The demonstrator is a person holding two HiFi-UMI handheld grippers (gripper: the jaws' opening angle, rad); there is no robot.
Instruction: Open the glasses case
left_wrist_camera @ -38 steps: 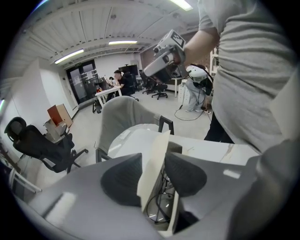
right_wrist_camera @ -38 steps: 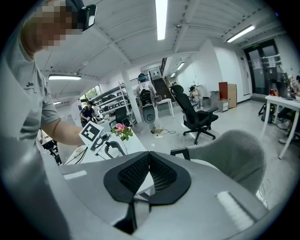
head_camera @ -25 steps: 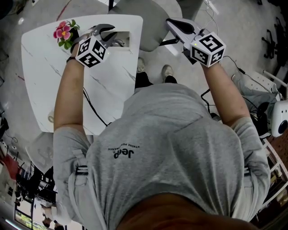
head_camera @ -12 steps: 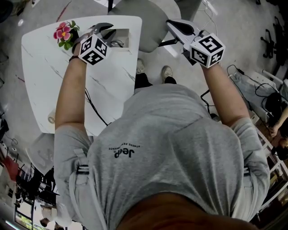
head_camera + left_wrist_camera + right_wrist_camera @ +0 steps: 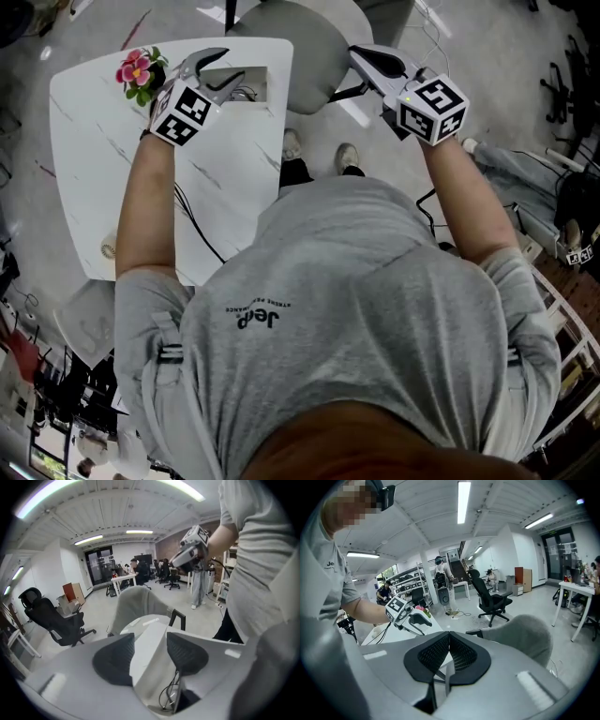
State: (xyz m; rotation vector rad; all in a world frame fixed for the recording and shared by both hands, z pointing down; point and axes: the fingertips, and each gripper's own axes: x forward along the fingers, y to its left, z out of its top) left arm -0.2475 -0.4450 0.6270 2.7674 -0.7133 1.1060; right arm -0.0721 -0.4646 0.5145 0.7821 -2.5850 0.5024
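Note:
No glasses case shows in any view. My left gripper [image 5: 230,64] hangs over the far part of the white table [image 5: 103,159], beside a rectangular cutout [image 5: 246,86] with cables in it. Its jaws are opening and nothing is between them; in the left gripper view the gap [image 5: 150,656] shows only the tabletop and the cables. My right gripper [image 5: 358,52] is held off the table's right side, above a grey chair [image 5: 309,47], shut with its pads [image 5: 461,656] together on nothing. Each gripper view shows the other gripper: the right gripper [image 5: 190,555] and the left gripper [image 5: 410,616].
A small pot of pink flowers [image 5: 136,70] stands at the table's far left corner. A black cable [image 5: 192,220] runs across the table towards me. Black office chairs [image 5: 492,599] and desks with people stand farther off in the room.
My left gripper has lifted a little, rolled, and its jaws have spread wider. The right gripper has stayed where it was, still shut.

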